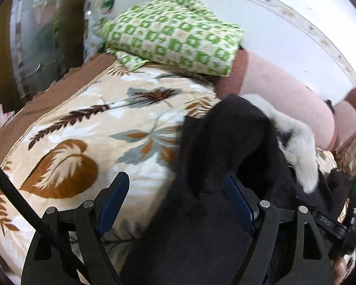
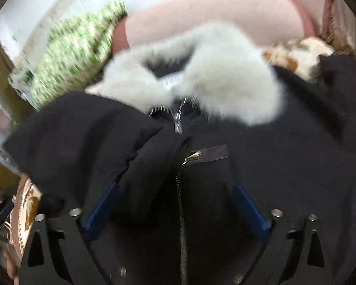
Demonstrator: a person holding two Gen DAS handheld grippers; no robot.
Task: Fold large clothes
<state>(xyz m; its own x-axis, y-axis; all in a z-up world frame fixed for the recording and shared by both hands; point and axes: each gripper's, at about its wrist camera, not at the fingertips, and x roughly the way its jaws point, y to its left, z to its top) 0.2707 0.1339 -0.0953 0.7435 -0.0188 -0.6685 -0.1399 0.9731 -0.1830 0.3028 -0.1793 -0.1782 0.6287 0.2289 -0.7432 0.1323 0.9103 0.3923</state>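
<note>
The black jacket (image 2: 261, 166) lies on the bed, on top of a cream blanket (image 1: 95, 130) printed with brown and grey leaves. Its long axis runs away from the right wrist camera toward the pink headboard (image 1: 284, 99): the white fur collar (image 2: 213, 78) is at the far end, near the headboard, and the zipper (image 2: 180, 201) runs straight down the middle toward the camera. A small brown strap (image 2: 213, 154) crosses the front just beside the zipper. The collar end is blurred.

The right claw (image 2: 175, 211) hangs low over the jacket front with its jaws wide apart, one blue pad on each side of the zipper line. A thick fold of black cloth rises between them, but the pads do not press on it.

The left claw (image 1: 175, 199) is at the left edge of the jacket, also with its jaws apart. Its right pad (image 1: 239, 201) touches the raised black cloth; its left pad (image 1: 114, 201) is over bare blanket.

To the left of the jacket the blanket is free up to its brown border (image 1: 66, 85) at the bed edge. A green-patterned folded cloth (image 1: 175, 33) sits at the far corner by the headboard, well apart from the jacket.
</note>
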